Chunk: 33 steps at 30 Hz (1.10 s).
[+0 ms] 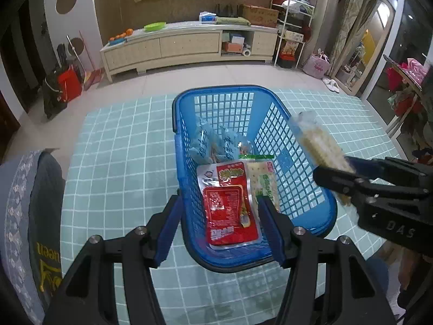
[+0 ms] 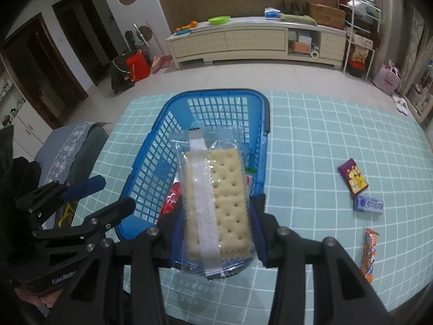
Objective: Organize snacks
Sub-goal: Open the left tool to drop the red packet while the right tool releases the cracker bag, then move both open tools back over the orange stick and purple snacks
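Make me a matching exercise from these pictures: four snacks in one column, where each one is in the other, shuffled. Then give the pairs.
Snacks
1. cracker pack
2. red pouch
3. purple box
4. orange bar

Places
A. lying flat inside the blue basket
B. on the checked cloth, nearest the bottom edge of the right wrist view
C. held between the fingers of the right gripper
D. on the cloth, farthest of the loose snacks from the camera

Pairs: 1-C, 2-A, 3-D, 4-B
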### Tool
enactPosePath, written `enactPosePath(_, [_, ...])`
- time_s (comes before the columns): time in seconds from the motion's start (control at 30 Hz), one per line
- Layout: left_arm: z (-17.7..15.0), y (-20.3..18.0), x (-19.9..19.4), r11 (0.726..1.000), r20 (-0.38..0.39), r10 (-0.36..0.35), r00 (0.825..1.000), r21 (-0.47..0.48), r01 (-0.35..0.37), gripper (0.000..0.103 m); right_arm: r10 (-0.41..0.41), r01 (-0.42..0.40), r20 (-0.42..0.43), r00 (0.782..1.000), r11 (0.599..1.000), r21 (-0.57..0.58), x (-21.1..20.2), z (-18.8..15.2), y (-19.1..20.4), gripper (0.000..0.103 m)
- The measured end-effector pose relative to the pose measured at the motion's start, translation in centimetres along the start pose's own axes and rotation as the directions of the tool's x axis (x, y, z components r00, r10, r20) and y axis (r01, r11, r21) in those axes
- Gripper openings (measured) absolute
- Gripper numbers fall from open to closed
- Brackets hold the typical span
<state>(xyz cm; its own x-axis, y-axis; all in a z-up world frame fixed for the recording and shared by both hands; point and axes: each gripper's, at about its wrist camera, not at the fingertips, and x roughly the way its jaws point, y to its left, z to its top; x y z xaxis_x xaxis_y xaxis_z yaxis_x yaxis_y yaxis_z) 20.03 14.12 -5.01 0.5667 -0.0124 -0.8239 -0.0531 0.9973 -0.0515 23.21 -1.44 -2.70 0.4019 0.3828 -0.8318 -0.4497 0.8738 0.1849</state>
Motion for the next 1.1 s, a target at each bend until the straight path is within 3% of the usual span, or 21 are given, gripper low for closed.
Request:
enactPosePath(0.53, [-0.3,2.9,1.6,1.000,0.017,-0.026,1.000,0.002,0.026,0.056,-0.136,0.139,-0.062,0.989,0.989,0.042,5.5,-0.7,1.8,0.049])
enactPosePath(0.6, [-0.5,3.3,1.7,1.000,0.015,-0.026,1.000,-0.011,0.026,0.056,-0.167,0.169,-0.042,0.985,0.985,0.046,5.4,-0.8,2.0,0.052])
enactPosePath(0.67, [-0.9,3.5,1.8,0.999,0.011,-0.032,0.999,-0.017,0.032,0.056,-0.193,0.193,-0.010,0.981,0.980,0.054,5.0,-1.2,2.1,0.072])
enactPosePath(0.73, [-1.3,3.4,1.7,0.999,0.011,-0.032,0.999,-0.014,0.032,0.056,-0.160,0.159,0.008,0.987,0.985,0.063,4.5,-1.4,2.2,0.077])
enactPosePath(0.87, [-1.4,2.9,1.0,1.000,0.014,-0.029,0.999,-0.006,0.029,0.061,-0.149,0.147,0.042,0.988,0.987,0.059,2.8,-2.1,2.4,0.086])
enactPosePath(1.1, [-1.5,0.7,-0.9,0.999,0.030,-0.037,0.999,0.018,0.036,0.061,-0.157,0.147,0.074,0.985,0.981,0.125,-0.3,-3.2,0.2,0.086])
